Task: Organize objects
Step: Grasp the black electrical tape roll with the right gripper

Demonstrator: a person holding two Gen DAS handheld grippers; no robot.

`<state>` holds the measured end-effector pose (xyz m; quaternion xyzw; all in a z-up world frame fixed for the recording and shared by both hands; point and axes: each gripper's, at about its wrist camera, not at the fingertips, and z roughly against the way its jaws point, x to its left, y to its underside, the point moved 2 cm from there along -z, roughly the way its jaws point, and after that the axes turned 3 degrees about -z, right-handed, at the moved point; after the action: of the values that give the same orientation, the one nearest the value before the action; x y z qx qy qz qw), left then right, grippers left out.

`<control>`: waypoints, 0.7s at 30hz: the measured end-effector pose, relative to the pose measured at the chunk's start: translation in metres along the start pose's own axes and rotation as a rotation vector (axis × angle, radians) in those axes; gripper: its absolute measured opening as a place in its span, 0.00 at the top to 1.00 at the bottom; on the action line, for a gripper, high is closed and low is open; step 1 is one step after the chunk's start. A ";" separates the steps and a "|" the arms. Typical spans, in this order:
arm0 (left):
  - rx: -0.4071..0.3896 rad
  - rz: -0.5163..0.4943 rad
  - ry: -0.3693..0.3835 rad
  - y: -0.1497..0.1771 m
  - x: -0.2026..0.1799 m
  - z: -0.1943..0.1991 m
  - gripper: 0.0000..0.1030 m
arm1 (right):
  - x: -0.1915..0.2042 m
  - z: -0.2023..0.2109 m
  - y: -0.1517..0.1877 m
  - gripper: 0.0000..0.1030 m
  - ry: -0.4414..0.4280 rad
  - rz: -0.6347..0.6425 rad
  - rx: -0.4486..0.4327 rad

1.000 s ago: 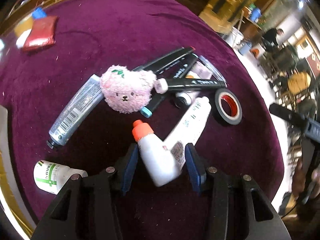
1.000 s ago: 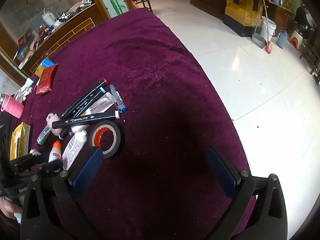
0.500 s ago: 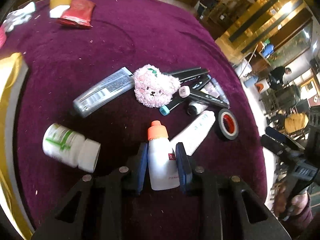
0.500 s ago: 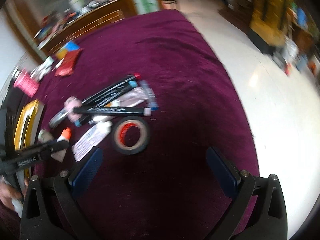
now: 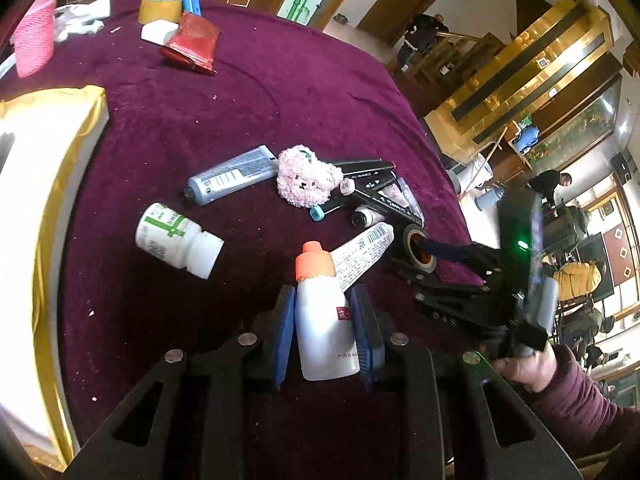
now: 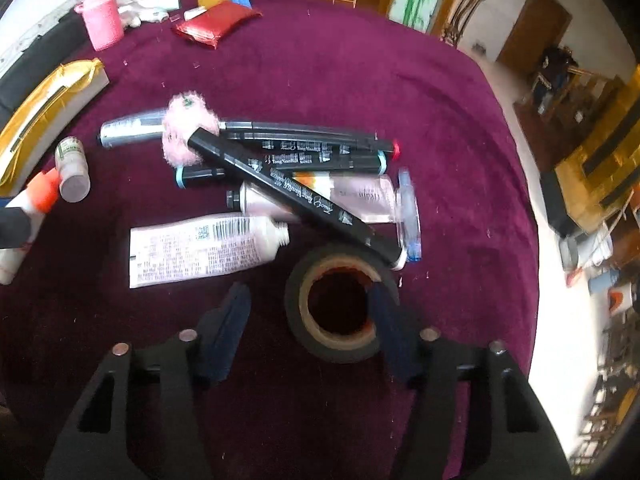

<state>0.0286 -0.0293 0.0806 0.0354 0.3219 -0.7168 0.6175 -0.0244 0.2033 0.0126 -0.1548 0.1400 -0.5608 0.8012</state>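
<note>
My left gripper is shut on a white glue bottle with an orange cap, held above the purple cloth. My right gripper is open and low over the cloth, its pads on either side of a black tape roll; the right pad touches the roll's rim. Ahead lies a pile: a white tube, black markers, a pinkish tube, a pink plush bear, a grey tube and a white pill bottle.
A gold-trimmed box stands at the left. At the far edge are a red packet, a yellow tape roll and a pink cup. The table's edge drops to the floor on the right.
My left gripper closed on the glue bottle and lifted it back from the pile. My right gripper moved forward and down to straddle the black tape roll.
</note>
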 end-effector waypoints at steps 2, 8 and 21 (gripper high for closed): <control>-0.007 0.003 -0.004 0.000 0.001 0.002 0.77 | -0.006 -0.002 -0.002 0.50 -0.041 -0.050 0.002; -0.019 0.013 0.005 -0.001 0.004 0.008 0.77 | -0.010 0.004 0.001 0.86 -0.050 -0.106 0.007; -0.076 0.053 0.055 -0.001 0.035 0.047 0.77 | -0.045 0.061 0.004 0.87 -0.324 -0.469 -0.077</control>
<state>0.0355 -0.0835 0.1024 0.0402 0.3648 -0.6864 0.6279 -0.0111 0.2522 0.0690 -0.3008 -0.0085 -0.6930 0.6551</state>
